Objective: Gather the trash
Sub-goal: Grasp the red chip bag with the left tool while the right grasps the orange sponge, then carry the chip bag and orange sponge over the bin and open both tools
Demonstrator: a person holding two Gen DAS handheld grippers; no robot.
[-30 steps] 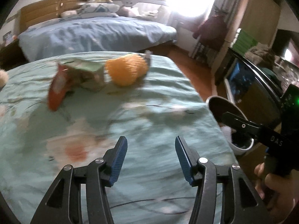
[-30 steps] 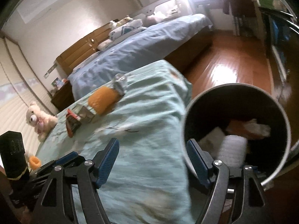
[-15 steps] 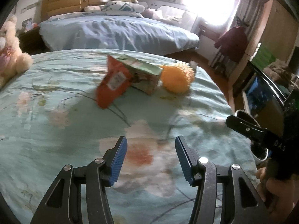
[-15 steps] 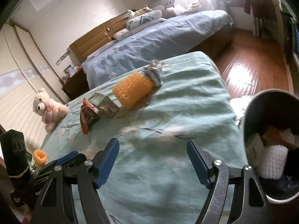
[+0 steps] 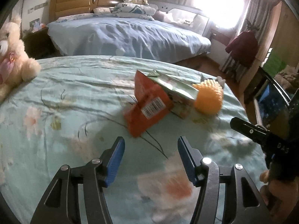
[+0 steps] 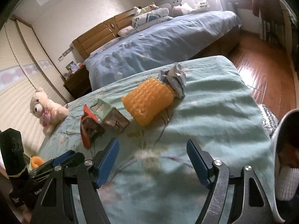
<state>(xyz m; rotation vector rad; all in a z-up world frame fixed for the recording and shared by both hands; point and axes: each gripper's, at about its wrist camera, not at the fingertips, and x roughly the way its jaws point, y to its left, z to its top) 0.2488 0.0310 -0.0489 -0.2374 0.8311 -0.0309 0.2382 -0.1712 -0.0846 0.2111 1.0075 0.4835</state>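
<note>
Both my grippers have swung away from the bin [image 6: 286, 149], which a second ago filled the space just right of my right gripper [image 6: 153, 160] and now shows only as a rim at the far right edge of that view, with white and reddish scraps already inside. The trash on the green bedspread [image 5: 56, 102] has come much closer. Straight ahead of my left gripper [image 5: 150, 158], just beyond its fingertips and a touch to the right, lies the orange packet [image 5: 147, 110] with its barcode facing me, leaning against a pale green carton [image 5: 173, 91]; the orange mesh roll [image 5: 209, 99] sits just past that on the right. From my right gripper, the same packet and carton are ahead and to the left, the mesh roll is ahead near centre, and a crumpled silver wrapper [image 6: 173, 78] touches its far end. My left jaws have just been opening a little, with nothing between them; my right jaws stand wide apart and empty. I judge the last drop is finished and I am lining up for the next pick, most likely the orange packet with my left gripper. A stuffed bear [image 5: 13, 54] sits far off to the left, not trash.
</note>
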